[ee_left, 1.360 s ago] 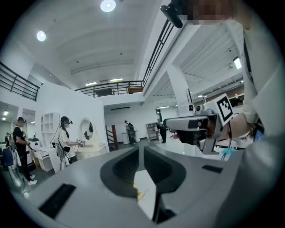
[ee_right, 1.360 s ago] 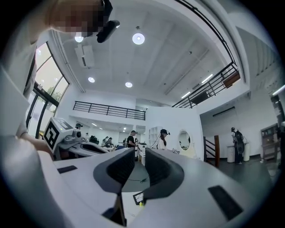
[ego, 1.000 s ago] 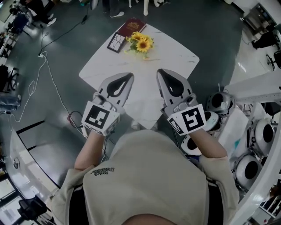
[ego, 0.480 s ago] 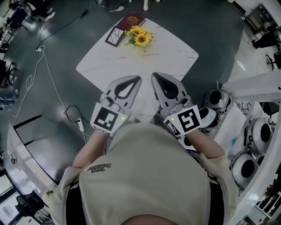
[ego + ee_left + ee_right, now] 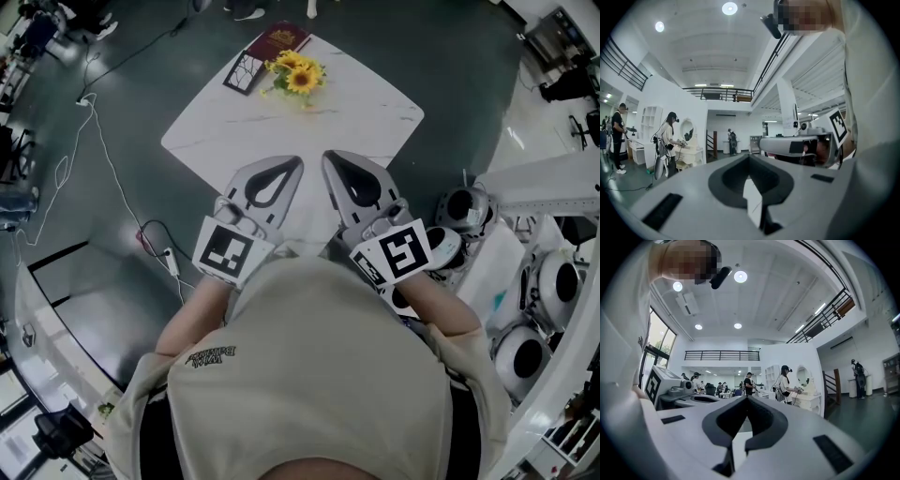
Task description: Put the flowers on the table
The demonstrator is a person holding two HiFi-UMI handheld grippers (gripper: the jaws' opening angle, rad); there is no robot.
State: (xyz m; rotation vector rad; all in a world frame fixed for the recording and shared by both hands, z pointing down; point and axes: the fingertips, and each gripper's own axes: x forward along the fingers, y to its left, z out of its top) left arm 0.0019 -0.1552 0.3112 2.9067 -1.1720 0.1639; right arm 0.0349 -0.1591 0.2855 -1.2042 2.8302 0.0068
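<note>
Though both tools are held over the near corner of the white marbled table (image 5: 361,112), neither has anything in it. Left gripper (image 5: 291,167): jaws pressed together, tips meeting, nothing between them. Its own view looks out level across a big white hall rather than down at the table. Right gripper (image 5: 334,161): same, jaws closed tight on themselves, empty. The two sit side by side, pointing away from the person, tips angled toward each other, close but apart. Left marker cube (image 5: 228,253) and right marker cube (image 5: 403,253) face up toward the head camera, close against the person's beige shirt (image 5: 309,375). Flowers (image 5: 298,77): a small bunch of yellow sunflowers with some green leaf, on the far part of the table top, well apart from both grippers. Cannot tell whether they stand in a holder or simply lie there. Just beyond them, at the far corner, is a dark red book (image 5: 278,39). To the left of the blooms and just beside them is a black square wire-patterned piece (image 5: 244,73). Floor (image 5: 450,56) around the table is dark grey-green. White round-bodied machines (image 5: 466,214) crowd the right side, near the right gripper. Left gripper view catches a person in a headset (image 5: 669,140) standing at a white dresser (image 5: 691,152), off to the left in the hall.
</note>
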